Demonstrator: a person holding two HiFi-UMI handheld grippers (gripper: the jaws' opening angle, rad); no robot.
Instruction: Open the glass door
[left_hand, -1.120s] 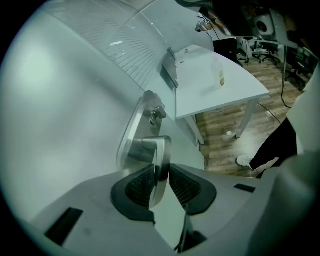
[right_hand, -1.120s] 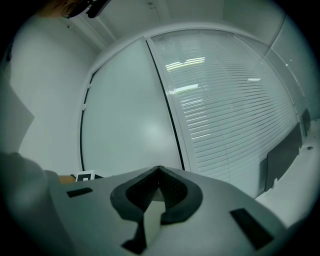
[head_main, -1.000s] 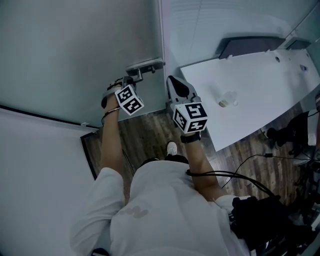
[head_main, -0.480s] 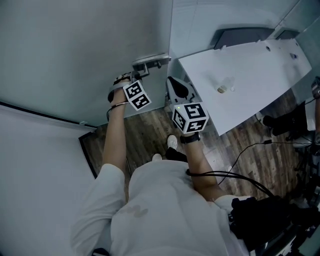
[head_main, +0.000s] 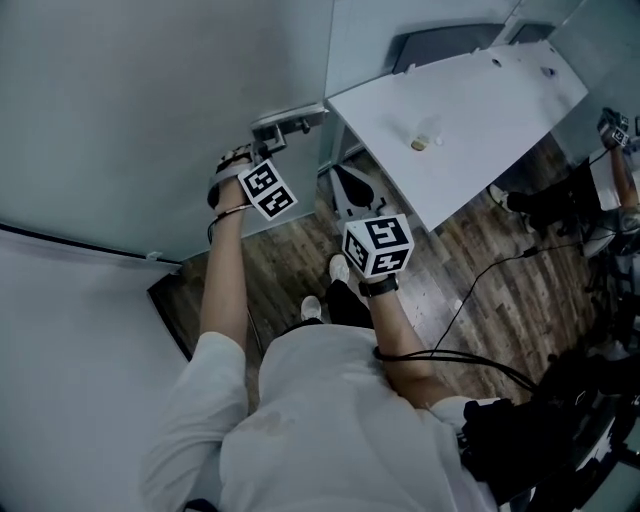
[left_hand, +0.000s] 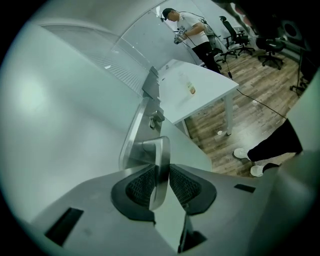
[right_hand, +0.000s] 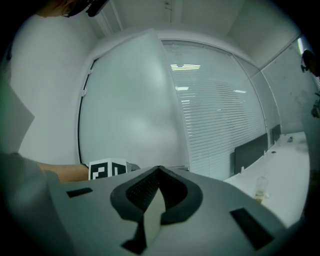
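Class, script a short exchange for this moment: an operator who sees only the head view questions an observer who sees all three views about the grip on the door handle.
Operator: From above, the left tongs seem to be at the door handle. Are they gripping it?
Observer: Yes. In the left gripper view both pads press on the metal lever, one from each side.
Operator: And the right tongs?
Observer: The right gripper view shows them shut with nothing between them, facing the glass door.
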